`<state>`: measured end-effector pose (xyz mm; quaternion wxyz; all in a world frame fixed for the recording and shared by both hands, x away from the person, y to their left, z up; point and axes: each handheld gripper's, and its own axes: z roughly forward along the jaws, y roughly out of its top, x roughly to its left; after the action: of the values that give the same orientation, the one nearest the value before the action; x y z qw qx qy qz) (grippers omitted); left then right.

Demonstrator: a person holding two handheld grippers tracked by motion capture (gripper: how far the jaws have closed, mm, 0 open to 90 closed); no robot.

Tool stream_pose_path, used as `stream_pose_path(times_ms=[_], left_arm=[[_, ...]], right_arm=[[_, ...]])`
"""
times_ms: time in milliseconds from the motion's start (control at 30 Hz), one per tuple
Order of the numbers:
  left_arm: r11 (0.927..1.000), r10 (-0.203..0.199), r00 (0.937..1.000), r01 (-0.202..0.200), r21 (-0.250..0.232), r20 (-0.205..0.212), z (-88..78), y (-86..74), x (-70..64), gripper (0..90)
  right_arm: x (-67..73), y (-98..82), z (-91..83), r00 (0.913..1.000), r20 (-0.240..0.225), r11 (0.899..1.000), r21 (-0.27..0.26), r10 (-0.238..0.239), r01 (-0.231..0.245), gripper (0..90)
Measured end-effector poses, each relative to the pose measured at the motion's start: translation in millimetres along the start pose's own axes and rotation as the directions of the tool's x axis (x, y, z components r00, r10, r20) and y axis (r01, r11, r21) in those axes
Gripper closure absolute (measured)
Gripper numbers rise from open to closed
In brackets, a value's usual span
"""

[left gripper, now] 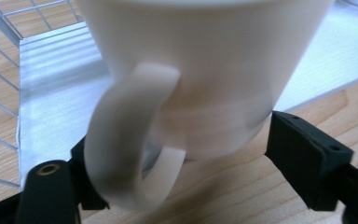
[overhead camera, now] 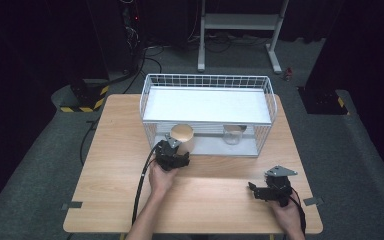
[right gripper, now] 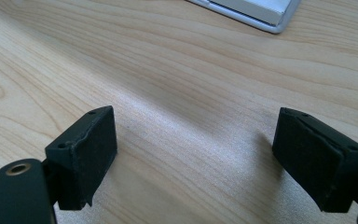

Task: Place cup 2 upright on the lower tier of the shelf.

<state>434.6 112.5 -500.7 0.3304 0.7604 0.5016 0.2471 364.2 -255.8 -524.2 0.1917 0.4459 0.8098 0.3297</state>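
Both grippers stand wide open: the left gripper (overhead camera: 174,148) brackets the white mug (left gripper: 191,74) at the wire rack's (overhead camera: 207,82) front edge, gripping nothing, while the right gripper (right gripper: 205,154) idles over bare surface (overhead camera: 120,150).

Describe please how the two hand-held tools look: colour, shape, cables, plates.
Both tools are black. The left tool trails a thick black cable toward the table edge. The right tool carries a grey three-cornered plate. Each has two blocky black jaws. Forearms are bare, without sleeves.
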Motion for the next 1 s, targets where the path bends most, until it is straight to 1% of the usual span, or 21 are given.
stream_pose_path(times_ms=[33, 100, 233, 267, 300, 333, 400, 433, 500, 600, 633, 733, 767, 800, 833, 867, 900, 933, 967, 1000], left_arm=[[1.0000, -0.006, 1.0000, 0.006, 0.005, 0.004, 0.3, 0.5, 0.2, 24.9], [1.0000, -0.003, 1.0000, 0.003, 0.001, -0.006, 1.4, 1.5, 0.6, 25.3], [0.9999, -0.013, 0.9999, 0.013, 0.010, -0.010, 4.0, 3.5, 0.0, 26.3], [0.9997, -0.023, 0.9997, 0.024, 0.008, -0.011, 5.5, 4.4, -0.8, 26.8], [0.9998, -0.018, 0.9998, 0.018, 0.011, -0.013, 6.2, 5.3, -0.3, 27.6], [0.9996, -0.026, 0.9996, 0.026, 0.007, -0.014, 6.8, 5.8, -0.1, 28.1], [0.9994, -0.036, 0.9993, 0.036, -0.001, -0.014, 7.6, 6.4, 1.0, 32.1], [0.9989, -0.047, 0.9988, 0.047, -0.005, -0.012, 8.3, 6.5, 1.4, 33.8], [0.9979, -0.064, 0.9979, 0.064, -0.009, -0.006, 9.5, 6.7, 2.4, 34.7], [0.9973, -0.071, 0.9974, 0.071, -0.016, -0.008, 11.6, 7.1, 3.2, 36.2], [0.9975, -0.069, 0.9976, 0.069, -0.016, -0.008, 12.0, 7.3, 3.9, 37.7], [0.9966, -0.080, 0.9968, 0.079, -0.020, -0.008, 13.1, 7.8, 5.5, 41.2], [0.9968, -0.078, 0.9969, 0.078, -0.017, -0.013, 13.5, 8.4, 5.5, 42.1], [0.9977, -0.067, 0.9975, 0.067, -0.007, -0.020, 14.2, 10.0, 5.0, 42.4], [0.9979, -0.064, 0.9977, 0.064, -0.003, -0.023, 14.7, 11.2, 4.2, 42.6], [0.9986, -0.053, 0.9982, 0.053, -0.004, -0.028, 15.3, 12.5, 4.4, 43.2], [0.9984, -0.056, 0.9980, 0.056, -0.003, -0.030, 15.8, 13.2, 3.9, 44.0], [0.9978, -0.066, 0.9977, 0.066, 0.006, -0.019, 16.7, 14.1, 3.2, 44.3], [0.9980, -0.062, 0.9976, 0.062, 0.014, -0.031, 17.4, 15.5, 3.6, 44.7], [0.9987, -0.050, 0.9981, 0.050, 0.010, -0.037, 18.8, 16.5, 4.8, 45.8]], right_arm=[[-0.1, 0.0, 0.1, 1.0000, 0.000, 1.000, -0.001, -0.002, 0.002, 13.5], [0.0, 0.0, 0.0, 1.0000, 0.000, 1.000, 0.000, 0.000, 0.000, 13.5], [-0.1, 0.0, 0.0, 1.0000, 0.000, 1.000, 0.000, -0.002, 0.002, 13.5], [-0.1, 0.0, 0.0, 1.0000, 0.000, 1.000, -0.001, -0.002, 0.002, 13.5], [-0.1, 0.0, 0.0, 1.0000, 0.000, 1.000, -0.001, -0.002, 0.002, 13.5], [0.0, 0.0, 0.0, 1.0000, 0.000, 1.000, 0.000, 0.000, 0.000, 13.5], [0.0, 0.0, 0.0, 1.0000, 0.000, 1.000, 0.000, 0.000, 0.000, 13.5], [-0.1, 0.0, 0.0, 1.0000, 0.000, 1.000, 0.000, -0.002, 0.002, 13.5], [0.0, 0.0, 0.0, 1.0000, 0.000, 1.000, 0.000, 0.000, 0.000, 13.5], [-0.1, 0.0, 0.0, 1.0000, 0.000, 1.000, 0.000, -0.002, 0.002, 13.5], [-0.1, 0.0, 0.0, 1.0000, 0.000, 1.000, 0.000, -0.002, 0.002, 13.5], [0.2, 0.1, -0.1, 1.0000, 0.000, 1.000, 0.001, 0.003, -0.003, 13.5], [0.3, 0.1, -0.1, 1.0000, 0.000, 1.000, 0.001, 0.004, -0.004, 13.5], [0.1, 0.1, -0.1, 1.0000, 0.000, 1.000, 0.001, 0.002, -0.002, 13.5], [0.3, 0.1, -0.1, 1.0000, 0.000, 1.000, 0.001, 0.004, -0.004, 13.5], [0.1, 0.1, -0.1, 1.0000, 0.000, 1.000, 0.001, 0.002, -0.002, 13.5], [0.3, 0.1, -0.1, 1.0000, 0.000, 1.000, 0.001, 0.004, -0.004, 13.5], [0.3, 0.1, -0.1, 1.0000, 0.000, 1.000, 0.001, 0.004, -0.004, 13.5], [0.1, 0.1, -0.1, 1.0000, 0.000, 1.000, 0.001, 0.002, -0.002, 13.5], [0.4, 0.1, -0.2, 1.0000, 0.000, 1.000, 0.003, 0.006, -0.006, 13.5]])
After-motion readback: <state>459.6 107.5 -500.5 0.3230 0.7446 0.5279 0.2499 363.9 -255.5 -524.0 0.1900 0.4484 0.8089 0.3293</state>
